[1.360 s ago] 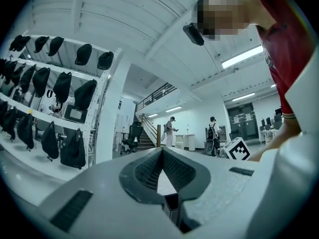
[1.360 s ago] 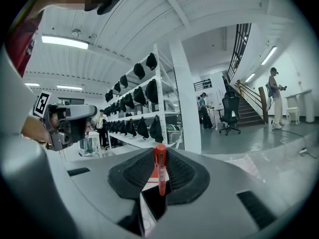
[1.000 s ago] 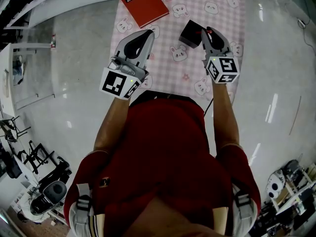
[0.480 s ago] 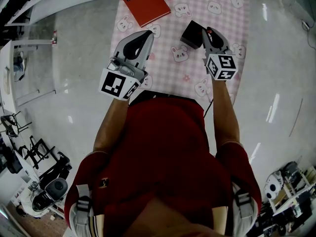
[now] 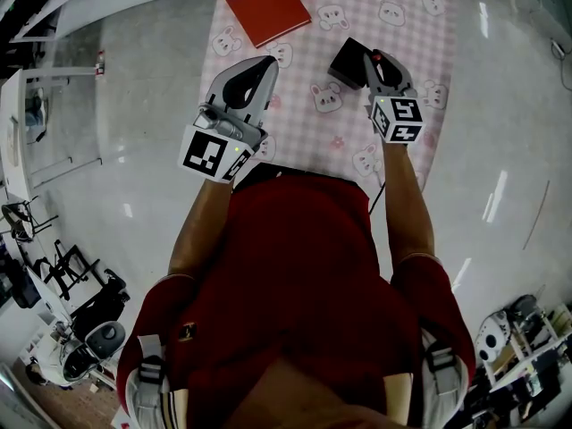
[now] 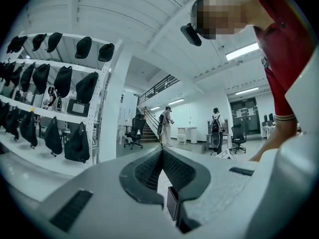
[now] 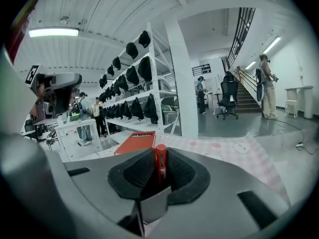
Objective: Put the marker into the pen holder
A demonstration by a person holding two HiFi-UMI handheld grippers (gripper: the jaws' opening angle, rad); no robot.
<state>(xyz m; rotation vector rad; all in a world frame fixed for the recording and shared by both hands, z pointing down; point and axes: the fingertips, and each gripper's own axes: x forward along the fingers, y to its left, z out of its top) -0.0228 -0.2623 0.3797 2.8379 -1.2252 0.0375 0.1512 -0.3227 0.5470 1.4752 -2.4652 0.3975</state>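
The right gripper (image 5: 378,63) clamps the red marker (image 7: 160,162) lengthwise in its jaws — black pen holder (image 5: 347,61) just left of their tips. The left gripper (image 5: 265,63), jaws together and empty, lies farther off.

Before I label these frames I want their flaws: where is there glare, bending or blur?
Head view: light streaks glare on the glossy floor, and its edges bow. Left gripper view: a mosaic patch at top, dark corners. Right gripper view: the ceiling light is blown out; the red marker reads clearly.
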